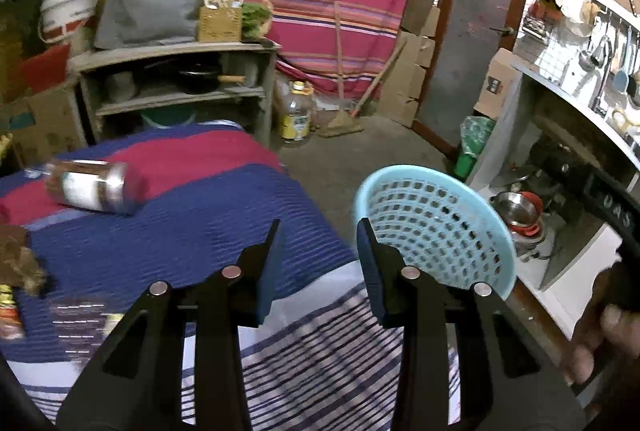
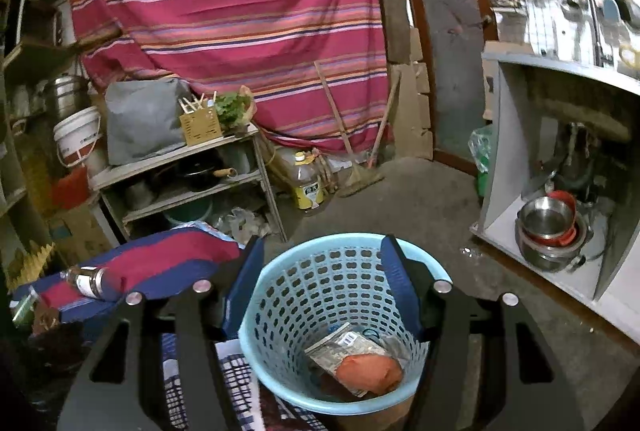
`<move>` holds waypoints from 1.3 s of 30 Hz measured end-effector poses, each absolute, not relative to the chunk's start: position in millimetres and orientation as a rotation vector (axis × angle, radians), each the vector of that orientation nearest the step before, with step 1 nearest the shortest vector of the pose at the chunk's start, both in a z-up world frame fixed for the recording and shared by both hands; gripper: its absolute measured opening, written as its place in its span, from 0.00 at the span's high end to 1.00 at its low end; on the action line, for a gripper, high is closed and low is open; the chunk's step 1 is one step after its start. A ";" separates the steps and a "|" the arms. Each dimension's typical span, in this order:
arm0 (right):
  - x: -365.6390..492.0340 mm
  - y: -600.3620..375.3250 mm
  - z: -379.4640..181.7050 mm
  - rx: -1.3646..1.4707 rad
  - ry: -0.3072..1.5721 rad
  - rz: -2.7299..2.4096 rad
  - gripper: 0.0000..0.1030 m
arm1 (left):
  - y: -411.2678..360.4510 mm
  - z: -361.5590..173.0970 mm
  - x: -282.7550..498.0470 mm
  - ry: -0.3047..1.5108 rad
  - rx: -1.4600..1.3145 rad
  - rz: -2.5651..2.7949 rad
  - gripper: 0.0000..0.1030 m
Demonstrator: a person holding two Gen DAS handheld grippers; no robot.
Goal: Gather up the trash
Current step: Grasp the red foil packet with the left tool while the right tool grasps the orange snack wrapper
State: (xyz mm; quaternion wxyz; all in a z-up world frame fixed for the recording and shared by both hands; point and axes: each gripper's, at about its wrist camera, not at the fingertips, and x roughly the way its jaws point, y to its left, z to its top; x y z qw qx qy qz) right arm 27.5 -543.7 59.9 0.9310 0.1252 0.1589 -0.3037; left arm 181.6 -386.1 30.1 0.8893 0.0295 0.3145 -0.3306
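A light blue perforated basket (image 2: 304, 295) sits beside the bed; it holds an orange wrapper (image 2: 370, 371) and a printed packet (image 2: 344, 345). My right gripper (image 2: 322, 283) is open, its fingers astride the basket's rim, holding nothing. In the left wrist view the basket (image 1: 436, 227) is just right of my open, empty left gripper (image 1: 320, 263), which hovers over the striped blanket (image 1: 192, 223). A glass bottle (image 1: 94, 187) lies on the blanket at left, also in the right wrist view (image 2: 88, 281). Small wrappers (image 1: 10, 311) and a brown clump (image 1: 20, 263) lie at the far left.
A grey shelf unit (image 1: 176, 79) with pans stands behind the bed. An oil jug (image 1: 296, 115) and brooms (image 1: 344, 119) stand by the striped curtain. A green bin (image 1: 472, 147) and a counter cabinet with steel bowls (image 2: 548, 231) are at right.
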 end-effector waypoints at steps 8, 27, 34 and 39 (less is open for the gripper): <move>62.4 -460.8 70.6 0.191 0.333 -0.486 0.25 | -245.0 58.1 187.8 0.598 0.072 -0.505 0.65; 136.0 -252.0 34.9 0.026 0.403 -0.148 0.22 | 51.7 32.4 235.9 0.641 -0.118 -0.039 0.40; 148.0 -216.8 15.8 0.007 0.465 -0.057 0.22 | 55.9 26.9 237.9 0.661 -0.130 -0.044 0.37; 148.6 -195.2 9.4 -0.022 0.479 -0.018 0.22 | 43.1 22.4 237.2 0.672 -0.093 -0.070 0.37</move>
